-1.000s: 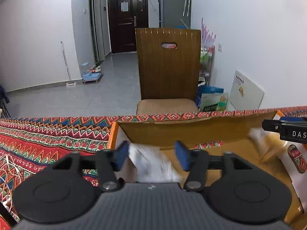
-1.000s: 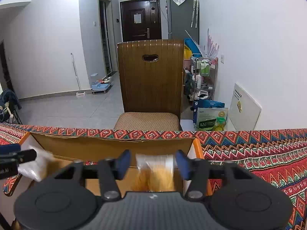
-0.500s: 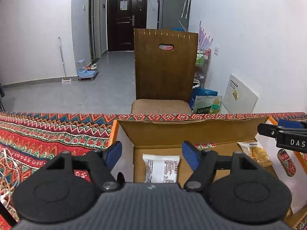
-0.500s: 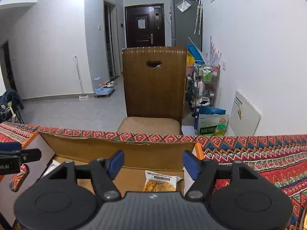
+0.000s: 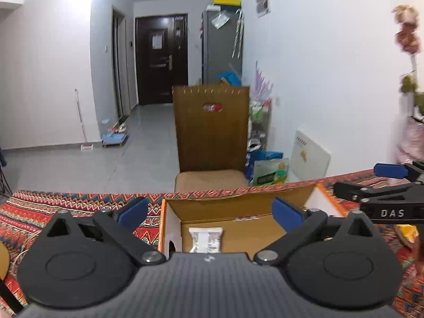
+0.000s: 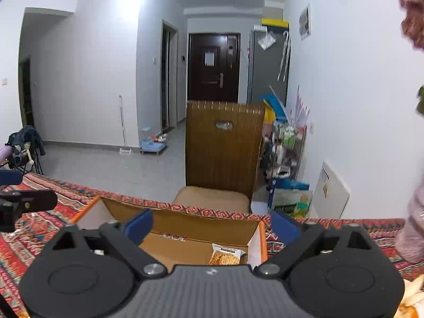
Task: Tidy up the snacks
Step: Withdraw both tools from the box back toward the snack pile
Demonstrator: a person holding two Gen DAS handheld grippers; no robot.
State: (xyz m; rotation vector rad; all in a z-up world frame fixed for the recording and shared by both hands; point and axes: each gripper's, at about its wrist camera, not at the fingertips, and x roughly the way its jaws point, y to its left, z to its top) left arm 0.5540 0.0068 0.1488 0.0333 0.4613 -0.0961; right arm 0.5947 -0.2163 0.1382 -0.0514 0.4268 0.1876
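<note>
An open cardboard box (image 5: pixel 238 205) stands on the patterned tablecloth. A white snack packet (image 5: pixel 206 238) lies on its floor at the left. A packet of yellow snacks (image 6: pixel 224 257) lies at its right end. My left gripper (image 5: pixel 210 212) is wide open and empty above the near side of the box. My right gripper (image 6: pixel 212 225) is wide open and empty above the box's right part; it also shows from the side in the left wrist view (image 5: pixel 381 185).
A brown wooden chair (image 5: pixel 212 132) stands behind the table's far edge. The red patterned cloth (image 5: pixel 66 206) covers the table on both sides of the box. A yellow item (image 5: pixel 406 232) lies right of the box. A pink thing (image 6: pixel 413 233) stands at far right.
Both grippers let go of their packets, which now lie in the box. Both have opened wider, lifted and drawn back from the box.
</note>
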